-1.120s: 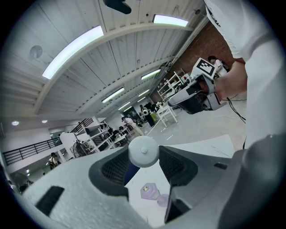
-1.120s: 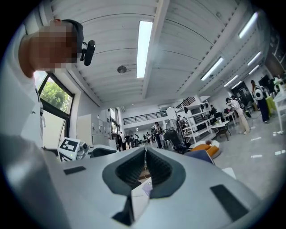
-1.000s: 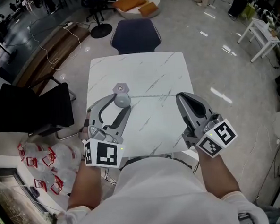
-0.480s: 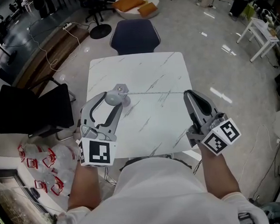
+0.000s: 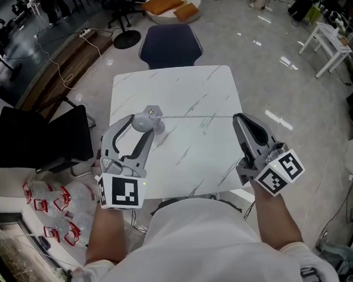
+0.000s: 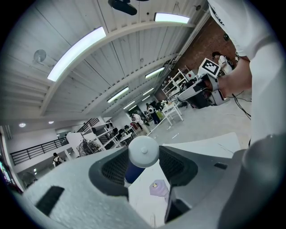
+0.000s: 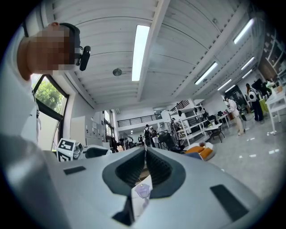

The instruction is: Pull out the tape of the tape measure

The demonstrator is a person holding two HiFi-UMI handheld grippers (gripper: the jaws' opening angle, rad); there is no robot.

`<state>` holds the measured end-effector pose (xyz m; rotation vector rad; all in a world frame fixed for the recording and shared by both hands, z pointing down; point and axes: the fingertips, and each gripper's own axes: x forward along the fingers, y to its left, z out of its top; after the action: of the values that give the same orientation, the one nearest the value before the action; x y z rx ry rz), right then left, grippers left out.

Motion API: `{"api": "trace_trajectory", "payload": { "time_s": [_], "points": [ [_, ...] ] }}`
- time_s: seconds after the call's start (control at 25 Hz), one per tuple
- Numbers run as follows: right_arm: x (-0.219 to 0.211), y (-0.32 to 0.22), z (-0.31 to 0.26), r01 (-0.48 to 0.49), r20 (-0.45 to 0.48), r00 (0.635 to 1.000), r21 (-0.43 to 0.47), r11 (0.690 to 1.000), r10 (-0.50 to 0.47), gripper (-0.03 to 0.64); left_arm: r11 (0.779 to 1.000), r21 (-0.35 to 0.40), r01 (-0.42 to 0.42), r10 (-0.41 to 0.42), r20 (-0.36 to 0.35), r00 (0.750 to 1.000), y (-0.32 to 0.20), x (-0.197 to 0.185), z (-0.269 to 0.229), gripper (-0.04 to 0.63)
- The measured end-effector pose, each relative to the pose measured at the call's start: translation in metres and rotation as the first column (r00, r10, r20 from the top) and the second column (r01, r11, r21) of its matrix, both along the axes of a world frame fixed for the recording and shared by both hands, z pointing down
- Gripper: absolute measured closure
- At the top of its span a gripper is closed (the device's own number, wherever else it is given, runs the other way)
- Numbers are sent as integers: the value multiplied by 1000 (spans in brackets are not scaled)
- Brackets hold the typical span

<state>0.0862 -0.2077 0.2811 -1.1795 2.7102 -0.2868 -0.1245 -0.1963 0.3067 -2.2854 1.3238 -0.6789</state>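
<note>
A small round grey tape measure [image 5: 143, 120] with a centre button sits between the tips of my left gripper [image 5: 144, 124], which is shut on it just above the white marble table [image 5: 179, 86]. In the left gripper view the tape measure's case [image 6: 143, 151] fills the gap between the jaws. A thin tape [image 5: 196, 116] stretches from the case across the table to my right gripper [image 5: 238, 118], whose jaws are shut on the tape's end. The right gripper [image 7: 145, 154] shows its jaws pressed together in its own view.
A small lilac hexagonal piece [image 5: 152, 111] lies on the table just beyond the case, also visible as the hexagonal piece [image 6: 157, 188] below the jaws. A dark blue chair [image 5: 169, 43] stands at the table's far edge, a black chair [image 5: 39, 137] to the left.
Over the second my left gripper shifted left with the case and my right gripper moved right, so the tape between them is longer. In the last half second little moved.
</note>
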Motion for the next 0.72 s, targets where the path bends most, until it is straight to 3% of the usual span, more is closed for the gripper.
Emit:
{"api": "trace_trajectory", "payload": {
  "time_s": [0.48,0.72],
  "points": [
    [4,1,1,-16,-13,1000,-1,1000,16,598,1000,-4,6,-6,9,1000,0,-1,3,373],
    [24,-6,2,-70,9,997,-24,997,71,598,998,-6,65,-65,-14,998,-6,-30,2,373]
  ]
}}
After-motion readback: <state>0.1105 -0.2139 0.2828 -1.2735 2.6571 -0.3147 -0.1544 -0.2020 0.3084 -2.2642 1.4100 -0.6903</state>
